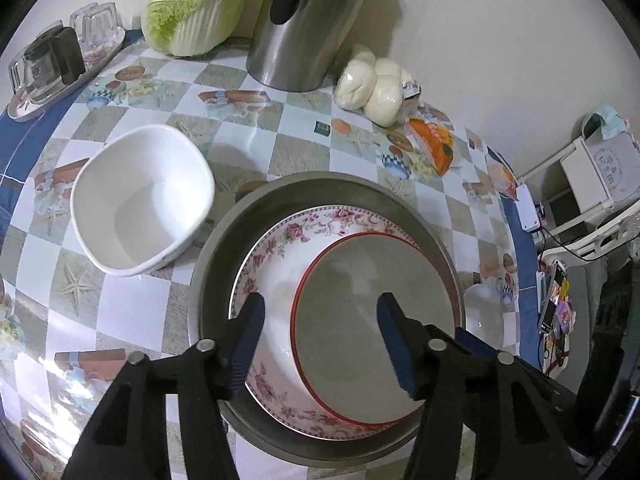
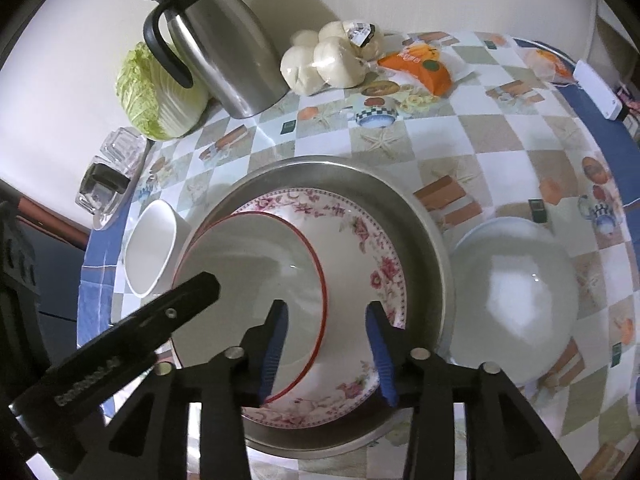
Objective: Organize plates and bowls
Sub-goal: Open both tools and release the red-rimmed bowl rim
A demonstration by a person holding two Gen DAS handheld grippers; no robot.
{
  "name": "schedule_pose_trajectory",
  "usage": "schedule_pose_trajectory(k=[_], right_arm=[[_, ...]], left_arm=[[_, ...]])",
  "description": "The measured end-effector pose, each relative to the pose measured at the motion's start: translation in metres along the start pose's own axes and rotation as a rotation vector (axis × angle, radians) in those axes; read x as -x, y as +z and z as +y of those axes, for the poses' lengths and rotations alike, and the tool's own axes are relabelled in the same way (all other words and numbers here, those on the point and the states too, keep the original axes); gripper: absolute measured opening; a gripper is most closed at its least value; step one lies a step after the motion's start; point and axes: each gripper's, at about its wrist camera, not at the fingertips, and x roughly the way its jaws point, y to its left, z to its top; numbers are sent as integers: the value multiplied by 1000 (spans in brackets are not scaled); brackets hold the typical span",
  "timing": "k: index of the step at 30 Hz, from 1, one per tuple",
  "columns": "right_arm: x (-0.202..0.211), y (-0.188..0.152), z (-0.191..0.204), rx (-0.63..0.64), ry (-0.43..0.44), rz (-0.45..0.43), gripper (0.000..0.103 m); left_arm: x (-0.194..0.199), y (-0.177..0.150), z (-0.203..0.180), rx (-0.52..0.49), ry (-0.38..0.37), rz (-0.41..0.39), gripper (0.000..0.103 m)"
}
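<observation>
A steel basin (image 1: 224,240) (image 2: 424,232) holds a floral-rimmed bowl (image 1: 280,236) (image 2: 360,232), and a red-rimmed plate (image 1: 360,320) (image 2: 248,280) lies in that bowl. A white square bowl (image 1: 140,200) (image 2: 150,248) stands left of the basin. A white round plate (image 2: 516,280) (image 1: 484,316) lies right of it. My left gripper (image 1: 320,332) is open and empty over the red-rimmed plate. My right gripper (image 2: 326,344) is open, its jaws on either side of the red-rimmed plate's right edge, over the floral bowl. The left gripper's finger (image 2: 160,320) shows in the right wrist view.
At the back stand a steel jug (image 1: 304,24) (image 2: 216,52), a cabbage (image 1: 192,8) (image 2: 156,92), bagged buns (image 1: 372,84) (image 2: 328,60) and an orange packet (image 1: 436,144) (image 2: 424,64). A tray of glasses (image 1: 60,64) (image 2: 108,176) sits far left. The table edge (image 1: 520,240) runs right.
</observation>
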Motion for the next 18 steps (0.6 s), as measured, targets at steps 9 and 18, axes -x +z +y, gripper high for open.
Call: schedule_pose_trajectory(k=[9,18], right_arm=[[-4,-1,-10,-15,-37,25,72],[-5,-5,-5,24,-5,52,82]], left_arm=[[4,-4,6,34,42,5,62],[6,-7,5,23,78,-2,80]])
